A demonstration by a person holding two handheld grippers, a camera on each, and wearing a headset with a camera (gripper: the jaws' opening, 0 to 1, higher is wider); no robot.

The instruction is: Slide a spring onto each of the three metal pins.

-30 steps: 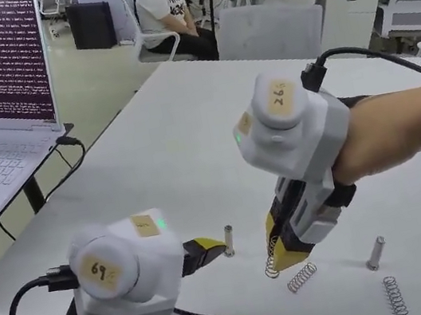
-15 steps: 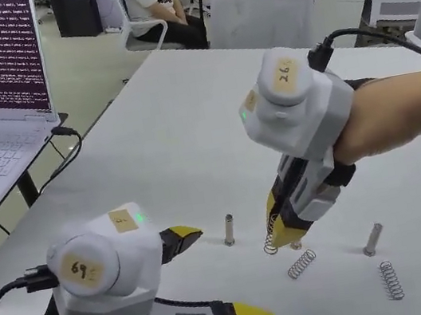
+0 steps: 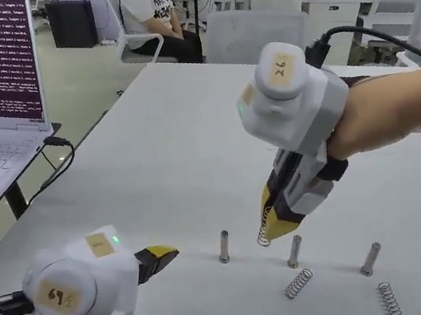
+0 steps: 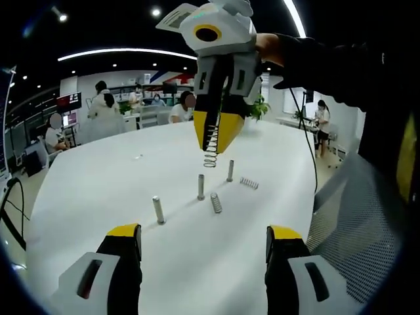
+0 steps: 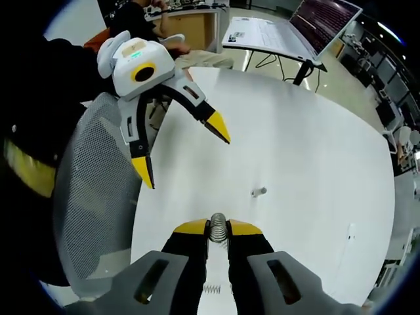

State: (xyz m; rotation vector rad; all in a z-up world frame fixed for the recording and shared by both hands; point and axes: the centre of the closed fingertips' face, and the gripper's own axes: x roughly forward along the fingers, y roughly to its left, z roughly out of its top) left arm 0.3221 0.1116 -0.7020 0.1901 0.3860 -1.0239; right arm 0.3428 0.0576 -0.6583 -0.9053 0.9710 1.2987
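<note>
1. Because the right tongs (image 3: 274, 223) pinched the spring (image 3: 264, 228) by its top, its free end could sway and miss the pin (image 3: 294, 251) just below.
2. Left tongs (image 3: 194, 293), spread and empty, sat well apart, steadying nothing.

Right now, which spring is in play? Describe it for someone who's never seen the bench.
On the white table, find the raised right tool over the three upright pins. The spring hangs pinched in its yellow tips; the other two springs lie flat on the table.
</note>
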